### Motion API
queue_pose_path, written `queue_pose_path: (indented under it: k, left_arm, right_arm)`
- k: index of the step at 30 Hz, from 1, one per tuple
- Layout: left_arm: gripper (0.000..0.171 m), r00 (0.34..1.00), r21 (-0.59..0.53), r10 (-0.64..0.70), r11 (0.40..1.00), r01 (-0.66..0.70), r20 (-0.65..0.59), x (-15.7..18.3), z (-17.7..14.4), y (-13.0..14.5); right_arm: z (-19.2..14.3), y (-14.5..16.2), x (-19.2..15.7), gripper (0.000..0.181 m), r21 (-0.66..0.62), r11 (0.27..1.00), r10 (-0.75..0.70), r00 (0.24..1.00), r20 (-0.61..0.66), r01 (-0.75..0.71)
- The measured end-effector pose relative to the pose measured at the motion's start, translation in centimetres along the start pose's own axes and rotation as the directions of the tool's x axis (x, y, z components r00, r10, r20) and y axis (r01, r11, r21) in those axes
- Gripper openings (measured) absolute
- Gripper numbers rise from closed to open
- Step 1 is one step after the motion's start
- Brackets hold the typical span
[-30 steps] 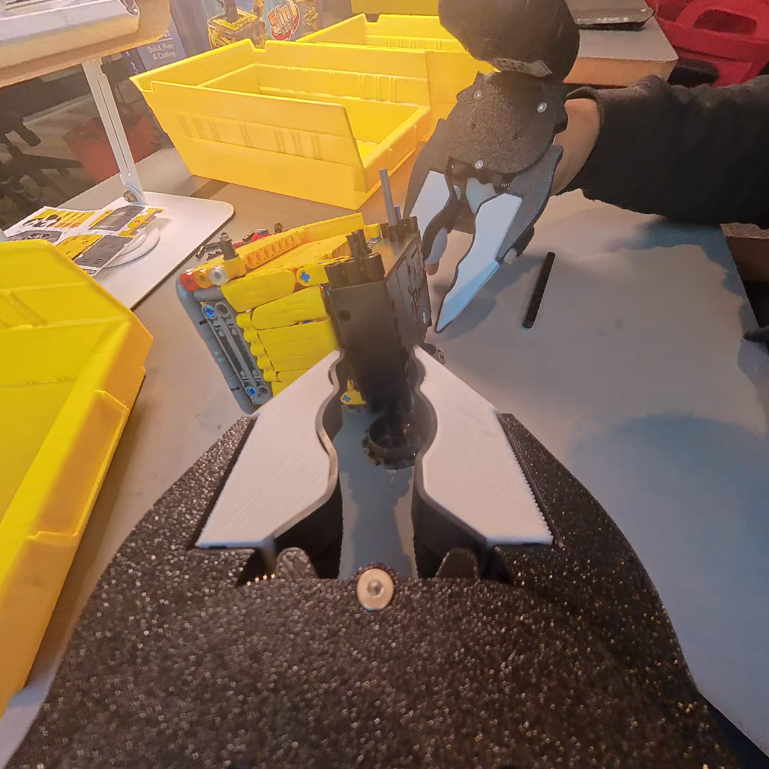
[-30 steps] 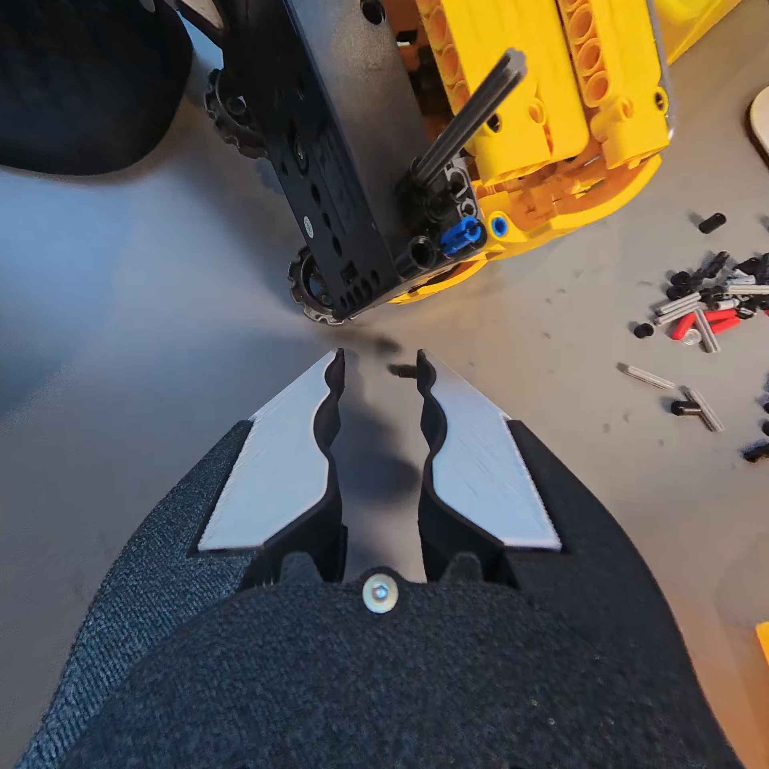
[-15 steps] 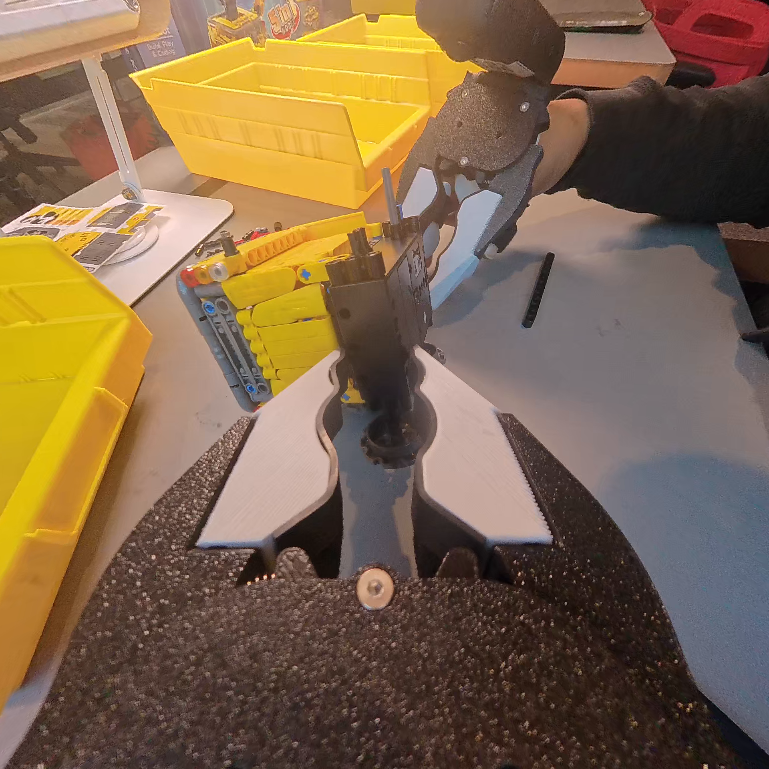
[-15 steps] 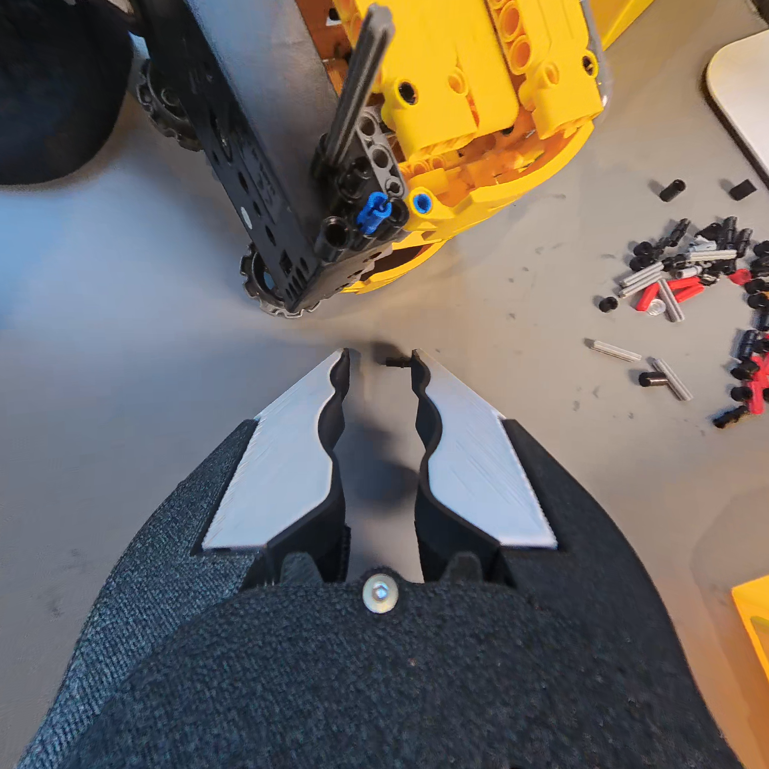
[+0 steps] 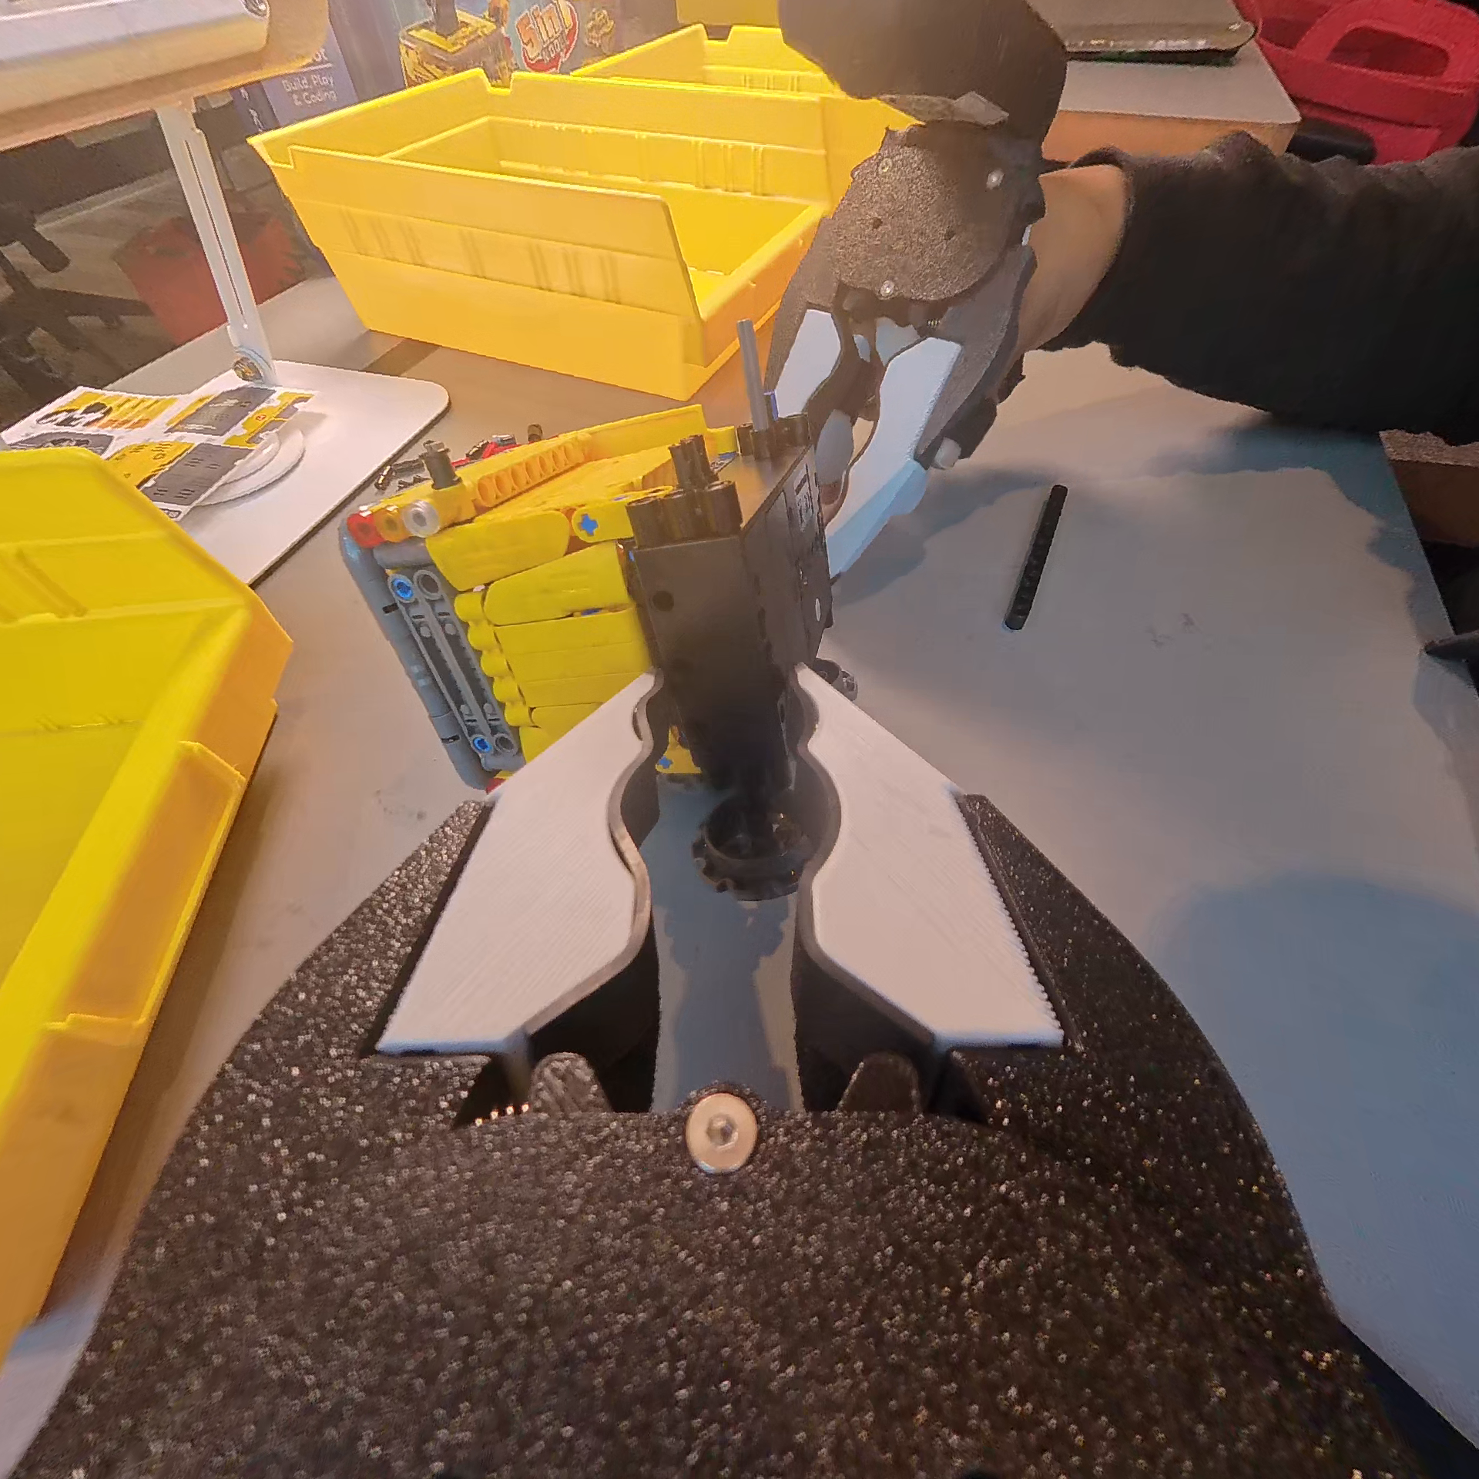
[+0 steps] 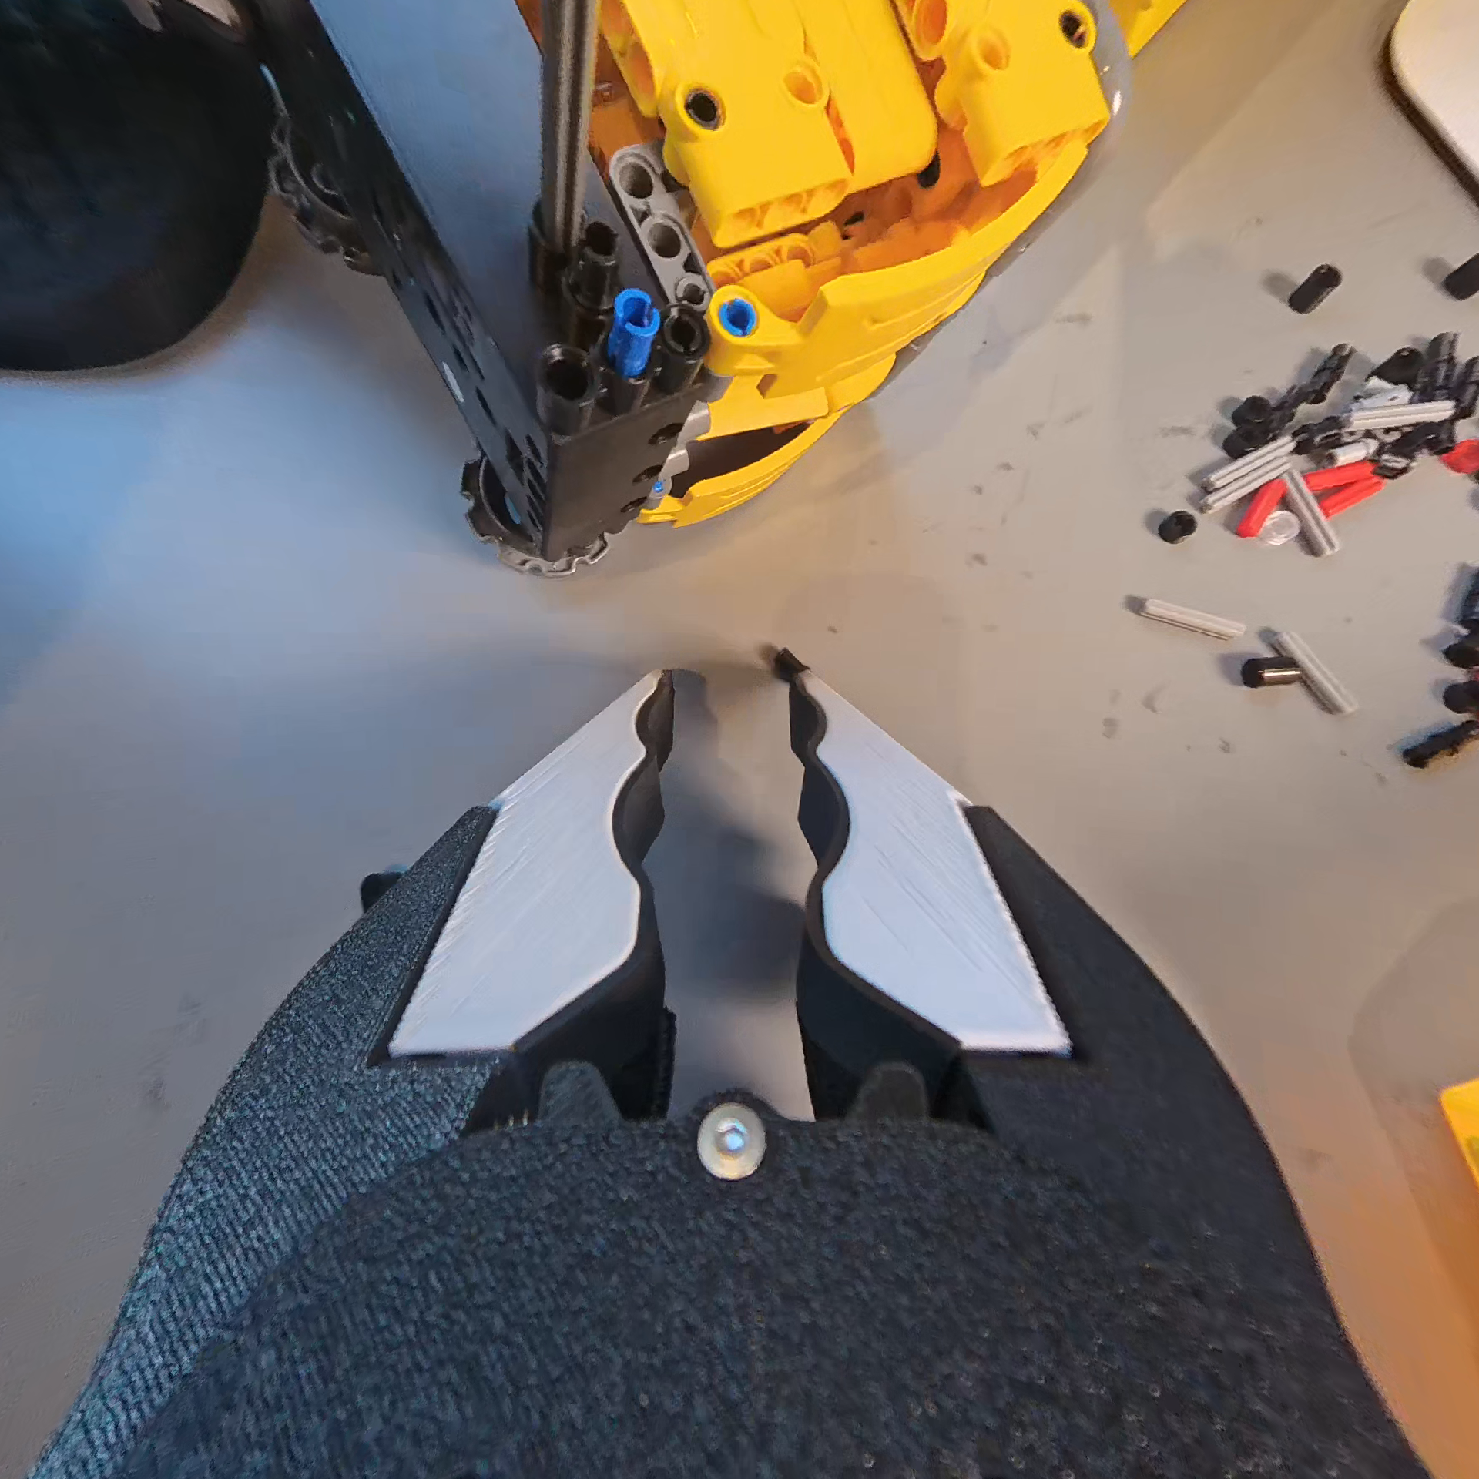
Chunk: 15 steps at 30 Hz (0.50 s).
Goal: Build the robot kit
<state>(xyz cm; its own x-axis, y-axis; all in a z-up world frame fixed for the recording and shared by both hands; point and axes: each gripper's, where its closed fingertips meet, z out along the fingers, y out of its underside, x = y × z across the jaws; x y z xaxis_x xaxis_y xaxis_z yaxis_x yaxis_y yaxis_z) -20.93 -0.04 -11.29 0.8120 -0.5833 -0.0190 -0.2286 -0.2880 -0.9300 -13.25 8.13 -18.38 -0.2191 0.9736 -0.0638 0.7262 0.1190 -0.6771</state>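
A yellow brick model (image 5: 544, 592) with a black block (image 5: 720, 592) at its end stands on the grey table. My left gripper (image 5: 728, 696) is shut on the lower part of that black block, just above a black gear (image 5: 744, 856). A grey axle (image 5: 748, 376) sticks up from the block's top. My right gripper (image 5: 848, 464) hangs close beside that axle. In the right wrist view, my right gripper (image 6: 727, 680) has its jaws a little apart, just short of the block (image 6: 480, 160), the axle (image 6: 564, 120) and a blue pin (image 6: 632, 328). A small black pin (image 6: 788, 660) sits at its right fingertip.
Yellow bins stand at the left (image 5: 96, 680) and at the back (image 5: 560, 208). A pile of loose black, grey and red pins (image 6: 1344, 456) lies right of the model. A long black beam (image 5: 1036, 552) lies on the table. A leaflet (image 5: 160, 432) rests on a white stand base (image 5: 352, 408).
My right gripper has moved in closer to the top of the model and its axle, and its jaws have narrowed slightly. My left gripper keeps its hold on the black block.
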Motion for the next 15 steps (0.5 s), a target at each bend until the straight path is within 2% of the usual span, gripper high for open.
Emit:
queue_pose_path:
  k: [4,10,11,13,15]
  left_arm:
    - [0.026,1.000,0.001,-0.001,1.000,0.001,-0.001,0.0,0.0,0.0]
    - [0.026,1.000,-0.002,0.000,1.000,0.000,-0.001,0.0,0.0,0.1]
    - [0.026,1.000,-0.003,0.000,1.000,0.000,-0.001,0.0,0.0,0.1]
    - [0.026,1.000,-0.003,-0.001,1.000,0.001,-0.002,0.0,0.0,0.1]
    - [0.026,1.000,-0.004,0.000,1.000,0.000,-0.002,0.0,0.1,0.1]
  right_arm:
    - [-0.9,-0.8,0.8,0.029,0.058,0.998,0.025,0.999,-0.043,-0.022]
    - [0.3,0.5,1.2,0.027,-0.010,1.000,0.006,0.997,-0.083,-0.007]
    - [0.4,0.6,1.2,0.024,-0.018,1.000,-0.007,0.996,-0.092,0.005]
    - [0.4,0.6,1.1,0.005,-0.026,0.999,-0.027,0.996,-0.087,0.025]
    - [0.4,0.7,0.9,0.004,-0.036,0.998,-0.063,0.994,-0.094,0.060]
